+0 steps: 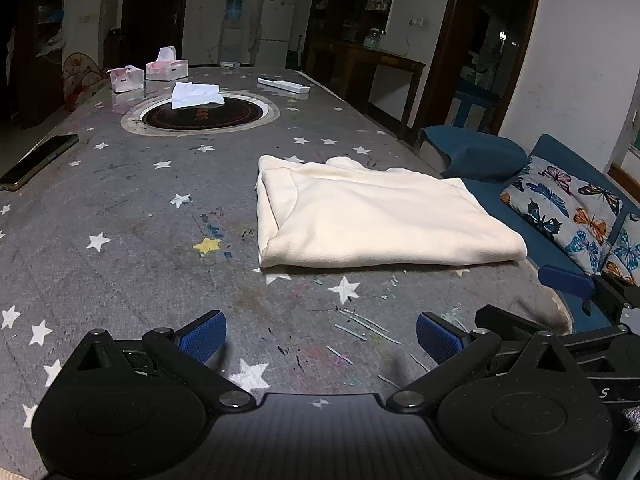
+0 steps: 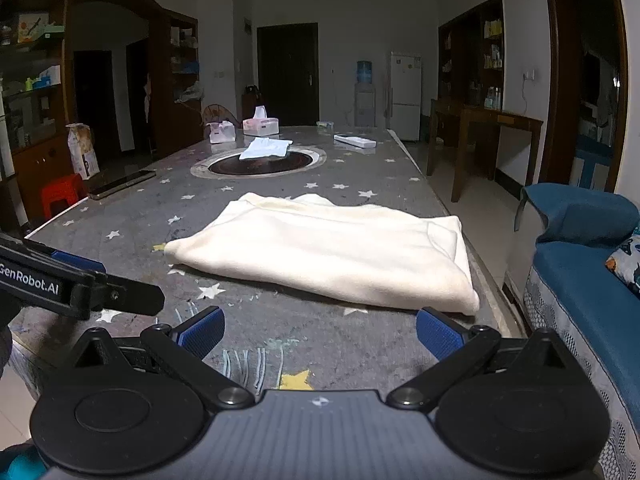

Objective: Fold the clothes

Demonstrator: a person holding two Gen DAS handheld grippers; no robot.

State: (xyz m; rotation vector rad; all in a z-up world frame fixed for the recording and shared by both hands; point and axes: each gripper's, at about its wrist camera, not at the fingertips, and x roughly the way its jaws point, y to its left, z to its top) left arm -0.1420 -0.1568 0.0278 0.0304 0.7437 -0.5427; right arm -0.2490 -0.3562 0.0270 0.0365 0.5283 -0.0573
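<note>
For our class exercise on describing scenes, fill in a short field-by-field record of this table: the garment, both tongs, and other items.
garment: cream garment, folded flat near the table's right edge
left tongs: open, empty, short of the garment
right tongs: open, empty, short of the garment
surface: grey star-patterned table cover
other items: phone, two tissue boxes, white cloth on the round inset

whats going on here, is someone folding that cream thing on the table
A person holds a two-finger gripper in each hand over a grey star-print table. A cream garment lies on it, already folded into a flat rectangle near the edge by the blue sofa. Neither gripper touches it: the left gripper and the right gripper are both open and empty, short of the garment's near edge.
</note>
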